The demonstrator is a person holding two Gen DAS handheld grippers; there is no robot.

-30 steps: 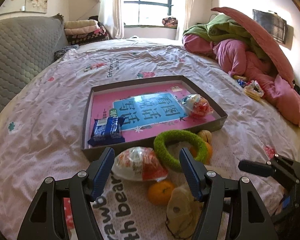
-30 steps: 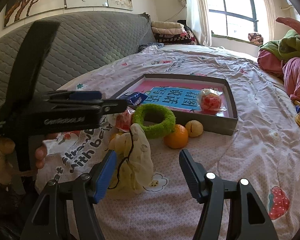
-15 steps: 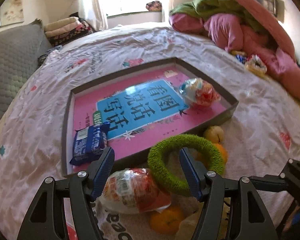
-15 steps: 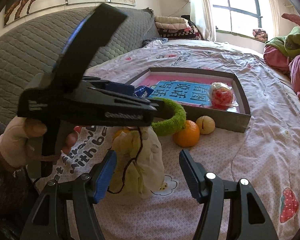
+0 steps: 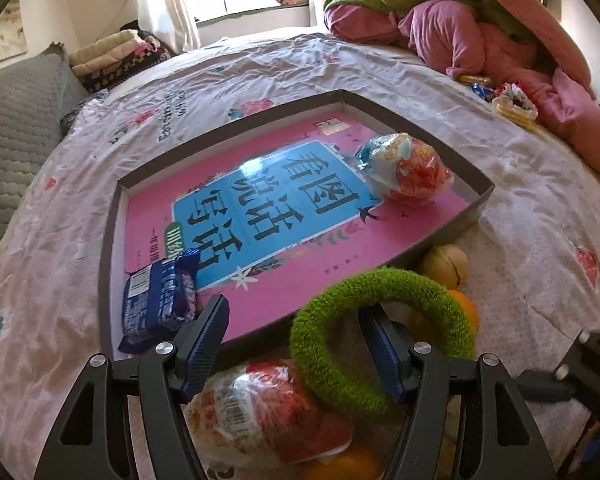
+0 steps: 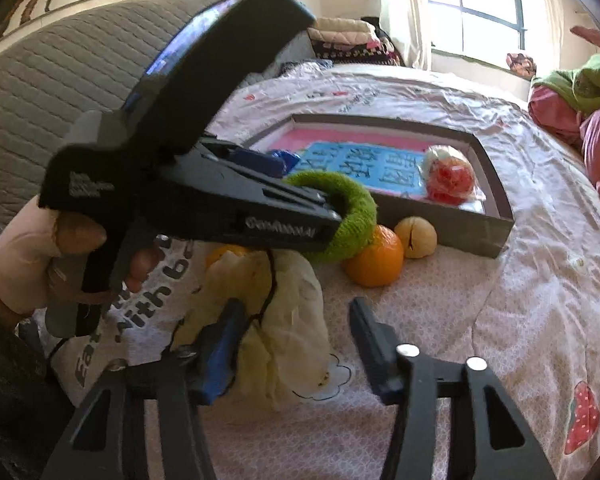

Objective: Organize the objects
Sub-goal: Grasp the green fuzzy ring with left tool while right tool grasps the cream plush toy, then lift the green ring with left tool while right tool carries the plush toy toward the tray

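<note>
Two grippers work at once: the left gripper (image 5: 296, 344), jaws wide and empty, straddles the fuzzy green ring (image 5: 380, 336) just outside the shallow grey tray (image 5: 466, 216), while the right gripper (image 6: 296, 344), just narrowing around the crumpled cream cloth pouch (image 6: 276, 320), should squeeze mid-bundle.

Bed (image 5: 380, 64) (strawberry-print sheet), grey tray (image 5: 466, 222), green ring (image 5: 380, 336), orange (image 6: 374, 256), bedding heap (image 5: 480, 32)

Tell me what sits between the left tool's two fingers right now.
In the left wrist view, the left tool stands open around the near edge of the wrapped red-and-white snack and part of the green fuzzy ring; neither is pinched.
</note>
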